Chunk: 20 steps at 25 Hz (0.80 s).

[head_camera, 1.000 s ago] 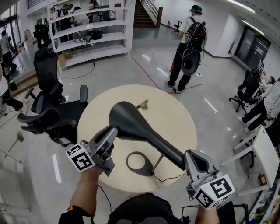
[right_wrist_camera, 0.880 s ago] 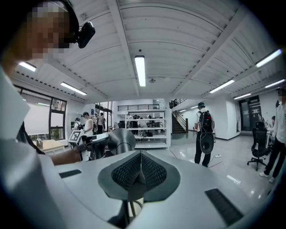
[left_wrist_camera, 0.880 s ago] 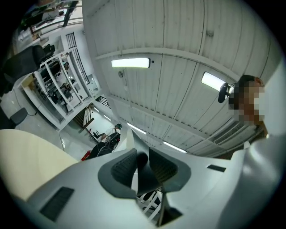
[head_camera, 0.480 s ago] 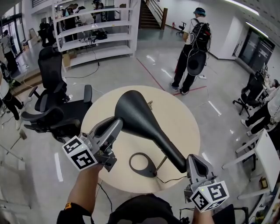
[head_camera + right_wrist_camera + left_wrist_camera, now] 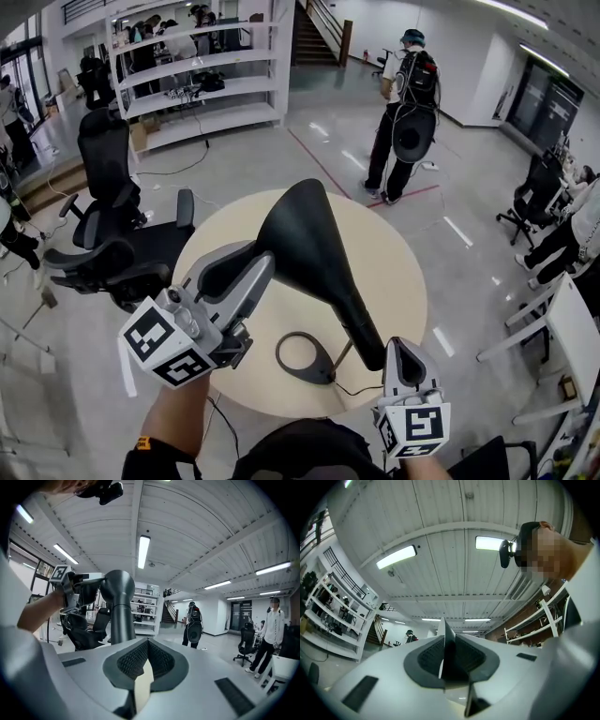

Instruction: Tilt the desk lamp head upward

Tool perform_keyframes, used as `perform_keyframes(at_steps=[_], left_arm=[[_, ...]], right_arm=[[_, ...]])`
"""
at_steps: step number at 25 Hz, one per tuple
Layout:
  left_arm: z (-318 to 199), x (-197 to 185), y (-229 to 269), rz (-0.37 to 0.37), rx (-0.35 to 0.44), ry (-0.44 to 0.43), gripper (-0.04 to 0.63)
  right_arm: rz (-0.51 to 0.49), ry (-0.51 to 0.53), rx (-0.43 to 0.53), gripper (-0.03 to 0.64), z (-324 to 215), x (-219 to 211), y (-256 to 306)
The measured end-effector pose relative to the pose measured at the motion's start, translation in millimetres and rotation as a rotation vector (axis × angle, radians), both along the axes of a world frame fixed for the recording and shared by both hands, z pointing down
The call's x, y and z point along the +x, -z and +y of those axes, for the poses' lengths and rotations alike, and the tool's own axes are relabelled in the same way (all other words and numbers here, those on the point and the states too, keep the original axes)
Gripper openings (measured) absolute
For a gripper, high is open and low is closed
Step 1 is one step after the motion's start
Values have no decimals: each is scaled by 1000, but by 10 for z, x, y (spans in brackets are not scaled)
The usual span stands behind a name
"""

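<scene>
The dark grey desk lamp head [image 5: 305, 234] stands tipped steeply up over the round beige table [image 5: 398, 272]. Its arm [image 5: 352, 314] slopes down towards me, and its ring base [image 5: 302, 356] lies flat on the table. My left gripper [image 5: 255, 267] is shut on the head's lower rim, whose thin edge [image 5: 446, 641] shows between the pads in the left gripper view. My right gripper [image 5: 396, 349] sits at the arm's lower end. In the right gripper view its jaws [image 5: 146, 660] are shut to a slit, and the lamp arm [image 5: 121, 620] rises just left of them.
A black office chair [image 5: 112, 234] stands left of the table. A person with a backpack [image 5: 403, 103] stands beyond it, by white shelving [image 5: 197, 84]. The lamp's cable [image 5: 361, 386] runs off the near table edge. Another chair [image 5: 530, 192] is at the far right.
The lamp head has swung up from nearly level to steeply tilted, my left gripper rising with it. The right gripper has slid left and nearer to me along the arm's lower end.
</scene>
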<state>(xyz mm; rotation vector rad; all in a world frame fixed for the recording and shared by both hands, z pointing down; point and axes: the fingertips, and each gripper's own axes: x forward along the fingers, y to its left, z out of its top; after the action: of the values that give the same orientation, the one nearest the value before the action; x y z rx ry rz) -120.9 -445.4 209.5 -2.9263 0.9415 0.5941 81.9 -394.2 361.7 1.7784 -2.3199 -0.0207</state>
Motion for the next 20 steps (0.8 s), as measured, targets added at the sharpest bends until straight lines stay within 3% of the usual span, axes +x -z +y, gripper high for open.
perform_keyframes(at_steps=[6,14,20], left_arm=[[117,93,163,-13,59,-27,118],[135,142,217,0,75,-24,118],[197,8,238,15,91,54,118]], right_arm=[[29,-29,-20,15,-51,-18,-154],[26,-46,-11,15,-70,9,-164],[16,-29,-42,15,-52,-12,-160]])
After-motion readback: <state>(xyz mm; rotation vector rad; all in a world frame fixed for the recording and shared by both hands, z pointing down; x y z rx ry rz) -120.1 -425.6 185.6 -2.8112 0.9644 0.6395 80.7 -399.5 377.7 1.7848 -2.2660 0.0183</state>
